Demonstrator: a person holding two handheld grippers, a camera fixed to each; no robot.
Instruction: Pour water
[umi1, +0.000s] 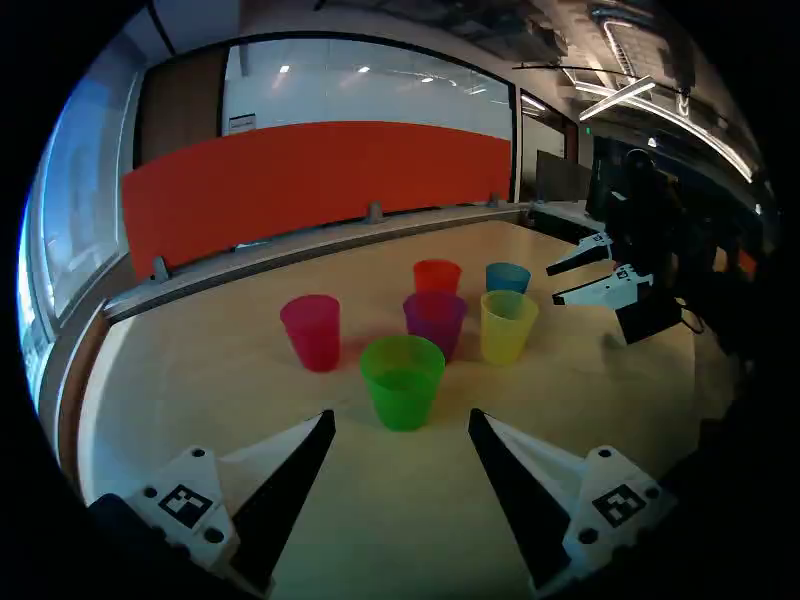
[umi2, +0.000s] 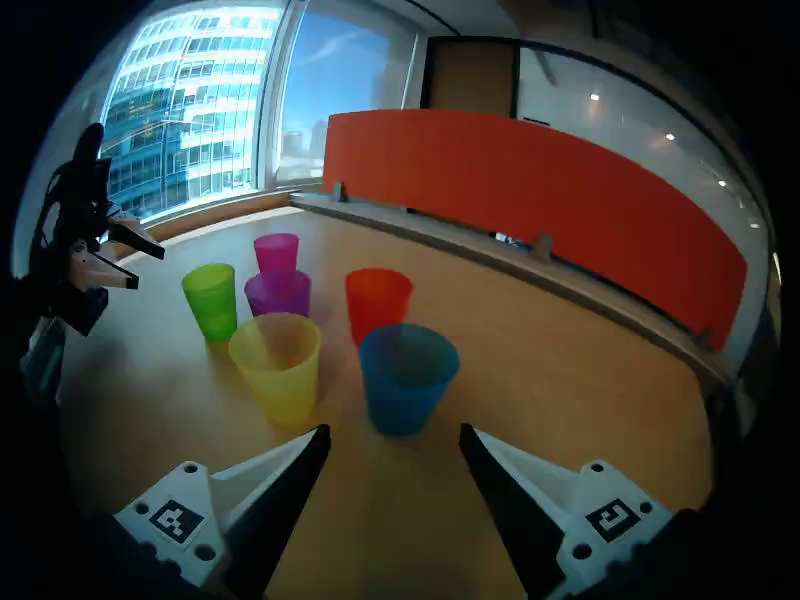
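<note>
Six plastic cups stand upright, open ends up, in a loose cluster approx. mid-table (umi1: 600, 400). Can't tell which holds water: no fill line reads clearly in any of them.

The green cup (umi1: 403, 380) is dead ahead of the left claw (umi1: 399, 412), centred btwn its fingers and just past the tips. The blue cup (umi2: 405, 378) sits the same way for the right claw (umi2: 392, 428), straight ahead and close, w/ the yellow cup (umi2: 277, 365) just beside it. The purple cup (umi1: 435, 322) is in the middle of the group. The red cup (umi1: 437, 275) is on the side toward the table edge that carries the orange divider (umi1: 320, 185). The pink cup (umi1: 312, 330) is toward the window (umi2: 200, 110) edge.

Both claws are spread wide, pinching nothing.

Judgement: each cup's long axis is vertical and the fingers lie level to either side, so a straight push fwd would prob. bracket a cup for a side grip. Left is nearer green, right nearer blue. On the right side, one finger could clip the yellow cup, since the gap beside blue looks tight.
</note>
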